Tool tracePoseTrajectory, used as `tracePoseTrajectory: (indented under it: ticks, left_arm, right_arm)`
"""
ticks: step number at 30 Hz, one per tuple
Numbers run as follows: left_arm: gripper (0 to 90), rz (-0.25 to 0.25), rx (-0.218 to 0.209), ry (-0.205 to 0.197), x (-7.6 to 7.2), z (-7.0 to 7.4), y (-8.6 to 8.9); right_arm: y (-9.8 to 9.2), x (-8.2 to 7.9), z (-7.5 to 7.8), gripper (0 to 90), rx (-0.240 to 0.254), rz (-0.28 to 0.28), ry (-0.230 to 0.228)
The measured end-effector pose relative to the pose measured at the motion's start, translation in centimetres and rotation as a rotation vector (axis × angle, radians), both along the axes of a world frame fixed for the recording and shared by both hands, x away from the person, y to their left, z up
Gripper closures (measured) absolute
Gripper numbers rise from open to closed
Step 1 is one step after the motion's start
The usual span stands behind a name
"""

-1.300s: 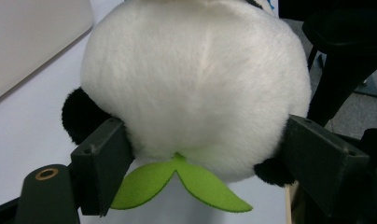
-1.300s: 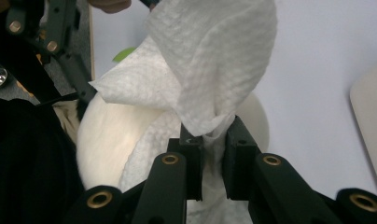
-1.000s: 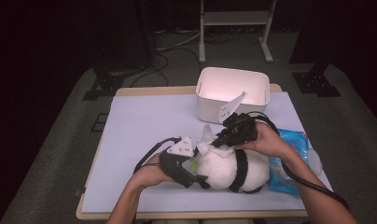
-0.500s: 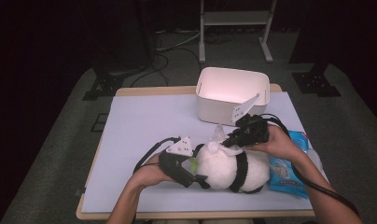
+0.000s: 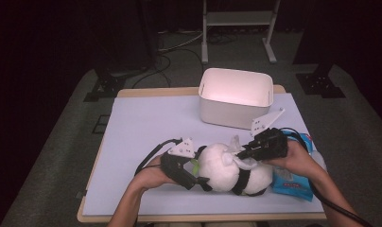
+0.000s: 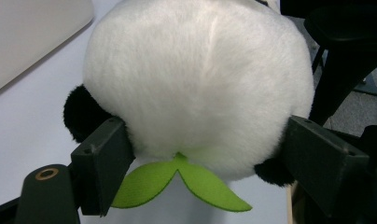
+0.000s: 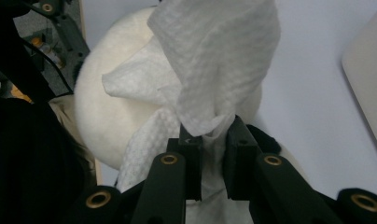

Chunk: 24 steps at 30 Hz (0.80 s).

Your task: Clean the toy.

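High view: the white bin (image 5: 236, 97) stands at the counter's (image 5: 146, 123) far edge, about 12 o'clock from the panda (image 5: 231, 170); nothing can be made out inside it. The panda lies on the counter near its front edge. The left gripper (image 5: 191, 176) meets the panda's head from 9 o'clock; the right gripper (image 5: 243, 153) comes over its body from 3 o'clock with a white wipe (image 5: 236, 144) at its fingers. A blue wipe pack (image 5: 293, 177) lies at 3 o'clock of the panda, partly under the right hand.

Left gripper view: wide fingers (image 6: 102, 163) press both sides of the panda's (image 6: 200, 84) white head; a green leaf (image 6: 177, 184) hangs at 6 o'clock.

Right gripper view: narrow fingers (image 7: 191, 158) pinch the wipe (image 7: 214, 65), which drapes against the panda (image 7: 112, 121). The bin's corner (image 7: 368, 84) sits at 3 o'clock.
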State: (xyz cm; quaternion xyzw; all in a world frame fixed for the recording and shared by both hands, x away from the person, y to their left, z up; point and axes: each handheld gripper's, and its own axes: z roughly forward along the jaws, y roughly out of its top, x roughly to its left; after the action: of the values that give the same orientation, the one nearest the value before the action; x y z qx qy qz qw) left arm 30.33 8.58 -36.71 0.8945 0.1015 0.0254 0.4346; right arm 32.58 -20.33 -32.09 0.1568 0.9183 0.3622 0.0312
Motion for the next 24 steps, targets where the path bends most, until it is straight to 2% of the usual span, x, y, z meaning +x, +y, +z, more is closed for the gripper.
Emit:
tracePoseTrajectory:
  ticks: [5, 11, 12, 17, 24]
  left_arm:
    - [17.9, 0.001, 0.003, 0.003, 0.0, 0.0, 0.0]
    - [17.9, 0.004, 0.000, 0.008, -0.1, 0.0, -0.1]
    - [17.9, 0.005, -0.001, 0.008, -0.1, 0.0, -0.1]
    - [17.9, 0.004, 0.003, 0.009, 0.0, -0.1, 0.1]
    - [17.9, 0.009, -0.008, 0.012, 0.1, -0.2, 0.1]
  right_arm:
    - [1.0, -0.9, 0.6, 78.6, -0.011, 0.037, -0.029]
    - [3.6, -1.5, 1.6, 78.5, -0.016, 0.107, -0.049]
    - [4.7, -1.6, 1.8, 78.5, -0.019, 0.128, -0.051]
    - [6.2, -2.1, 1.8, 78.5, -0.016, 0.169, -0.056]
    - [6.2, -3.3, 1.4, 78.6, -0.008, 0.206, -0.044]
